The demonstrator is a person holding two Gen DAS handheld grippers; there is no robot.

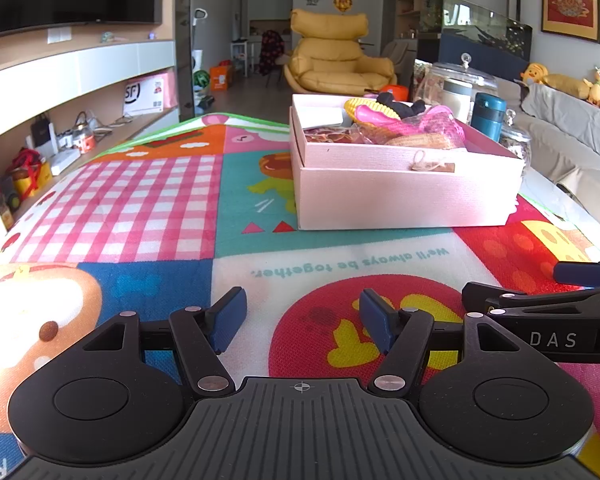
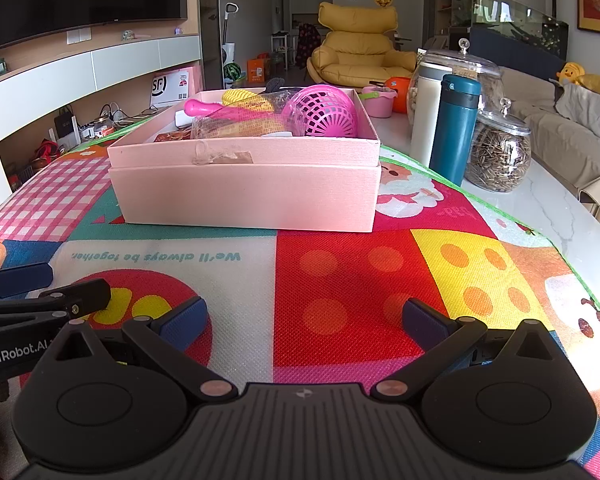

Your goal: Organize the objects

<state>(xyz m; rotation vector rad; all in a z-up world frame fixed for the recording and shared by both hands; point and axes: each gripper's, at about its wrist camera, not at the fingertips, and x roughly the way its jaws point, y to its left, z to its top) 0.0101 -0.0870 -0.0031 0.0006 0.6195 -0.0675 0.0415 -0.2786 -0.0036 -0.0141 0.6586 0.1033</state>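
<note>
A pink cardboard box [image 1: 404,196] [image 2: 244,196] stands on a colourful play mat [image 1: 148,200] [image 2: 340,280], ahead of both grippers. It holds a pink plastic basket [image 2: 324,114] [image 1: 444,118], a yellow toy corn [image 2: 246,100] [image 1: 364,106], a pink scoop [image 2: 204,108] and other small items. My left gripper [image 1: 302,320] is open and empty, low over the mat. My right gripper [image 2: 304,320] is open and empty beside it; its fingers [image 1: 576,274] show at the right edge of the left wrist view.
Right of the box stand a teal flask [image 2: 454,128] [image 1: 488,110], a white bottle [image 2: 428,112], a glass jar of seeds [image 2: 498,156] and a large lidded glass jar [image 2: 464,64]. The marble table edge [image 2: 560,216] runs along the right. A small pink bucket [image 2: 378,100] sits behind the box.
</note>
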